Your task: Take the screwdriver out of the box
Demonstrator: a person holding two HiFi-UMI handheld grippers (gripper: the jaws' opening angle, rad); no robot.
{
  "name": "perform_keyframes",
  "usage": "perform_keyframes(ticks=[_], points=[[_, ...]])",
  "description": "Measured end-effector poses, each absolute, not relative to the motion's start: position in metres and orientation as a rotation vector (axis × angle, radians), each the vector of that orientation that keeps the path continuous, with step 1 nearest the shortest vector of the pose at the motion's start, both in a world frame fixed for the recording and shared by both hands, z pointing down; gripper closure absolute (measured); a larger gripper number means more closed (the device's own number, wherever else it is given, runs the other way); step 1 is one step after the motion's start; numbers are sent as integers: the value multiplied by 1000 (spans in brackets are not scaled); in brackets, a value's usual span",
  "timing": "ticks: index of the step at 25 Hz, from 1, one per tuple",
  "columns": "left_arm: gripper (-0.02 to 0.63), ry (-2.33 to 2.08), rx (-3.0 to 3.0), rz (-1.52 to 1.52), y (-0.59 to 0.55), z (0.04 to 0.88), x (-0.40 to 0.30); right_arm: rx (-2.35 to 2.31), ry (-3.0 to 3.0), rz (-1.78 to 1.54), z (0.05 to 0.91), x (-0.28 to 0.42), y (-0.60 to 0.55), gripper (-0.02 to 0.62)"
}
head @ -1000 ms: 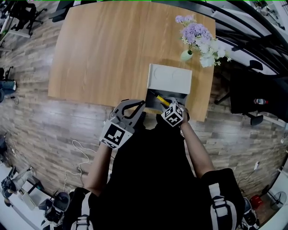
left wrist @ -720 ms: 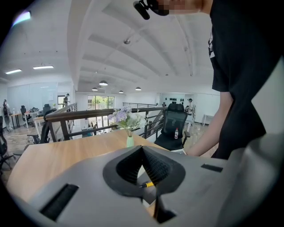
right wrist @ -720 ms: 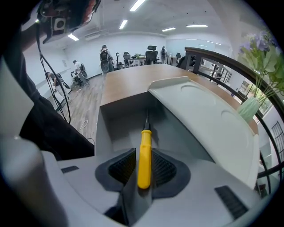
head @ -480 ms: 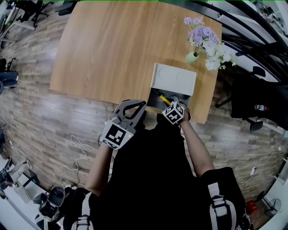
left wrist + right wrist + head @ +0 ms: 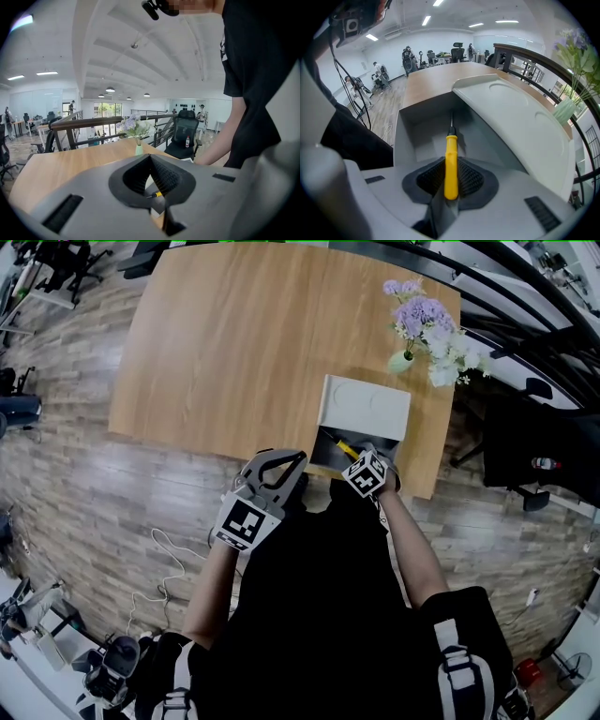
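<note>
Right gripper view: yellow-handled screwdriver [image 5: 450, 154] clamped by its handle in the right gripper [image 5: 450, 171], jaws closed tight on it. The thin metal shaft points ahead into the open grey plastic box [image 5: 412, 126], tip low inside the compartment. The box's pale moulded lid [image 5: 511, 117] is flipped back on the far side. The box sits on the light wooden bench [image 5: 234, 343] at its near edge, with a small vase of purple and white flowers [image 5: 419, 324] close beyond it. The left gripper [image 5: 286, 465] hovers just left of the box, jaw tips together, holding nothing.
</note>
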State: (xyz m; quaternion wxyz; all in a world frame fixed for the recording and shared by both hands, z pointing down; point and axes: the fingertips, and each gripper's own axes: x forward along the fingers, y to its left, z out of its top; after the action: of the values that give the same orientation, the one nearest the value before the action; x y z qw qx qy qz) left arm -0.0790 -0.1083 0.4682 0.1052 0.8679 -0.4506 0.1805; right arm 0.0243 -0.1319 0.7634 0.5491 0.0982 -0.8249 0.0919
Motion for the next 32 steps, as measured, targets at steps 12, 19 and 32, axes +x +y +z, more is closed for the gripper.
perform_keyframes(ticks=[12,19,32], points=[[584,-1300,2597,505,-102,464,-77,258,-1938,167,752,29,-127,506],[584,-1273,2628,484,-101,462,-76,297,-1953,136,734,29,-126,506],[584,-1211,2656,448,-87,461,-82,409,-1978,148,710,31,-115,506]])
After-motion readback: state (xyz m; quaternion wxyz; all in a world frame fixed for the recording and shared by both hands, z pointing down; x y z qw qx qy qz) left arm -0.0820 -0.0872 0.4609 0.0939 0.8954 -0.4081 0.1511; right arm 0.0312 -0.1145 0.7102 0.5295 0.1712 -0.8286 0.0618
